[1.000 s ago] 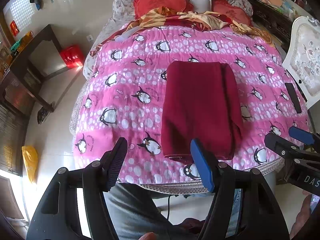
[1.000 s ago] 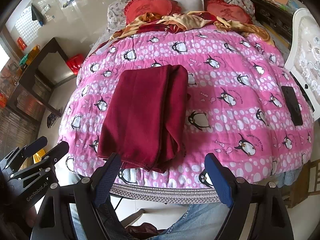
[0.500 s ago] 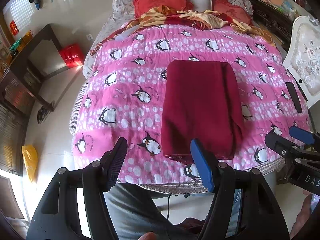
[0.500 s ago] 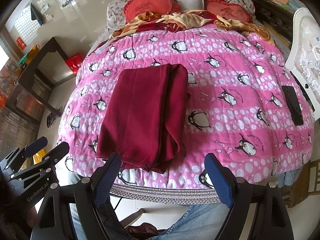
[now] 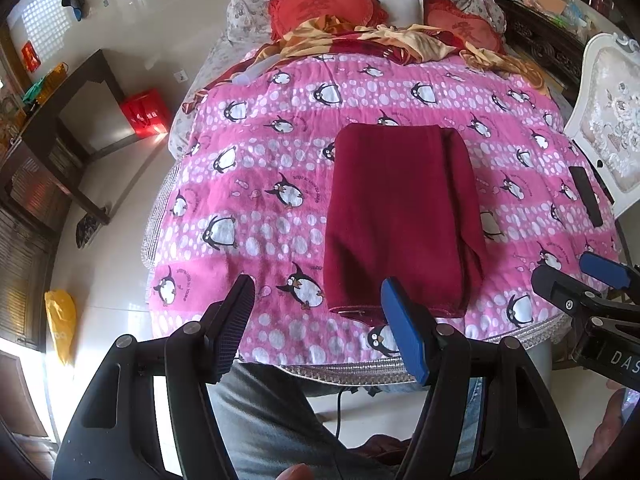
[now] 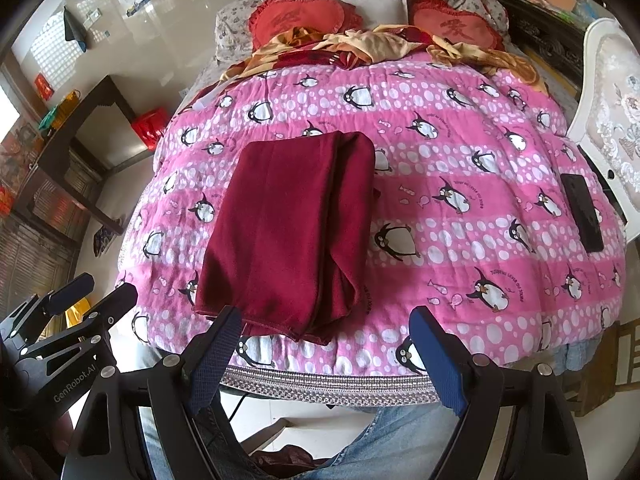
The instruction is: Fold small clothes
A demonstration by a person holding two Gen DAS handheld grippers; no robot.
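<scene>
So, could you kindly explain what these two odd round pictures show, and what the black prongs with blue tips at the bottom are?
Those prongs are two hand-held grippers; a person holds one in each hand, and no robot arm is involved. Each carries a fisheye camera looking along its fingers, which is why the room bulges. One picture comes from the left gripper, the other from the right gripper. Both stand open and hold nothing, hovering at the near edge of a bed. On the pink penguin quilt lies a dark red folded garment, with a black phone near the right edge. Red cushions sit at the far end.
</scene>
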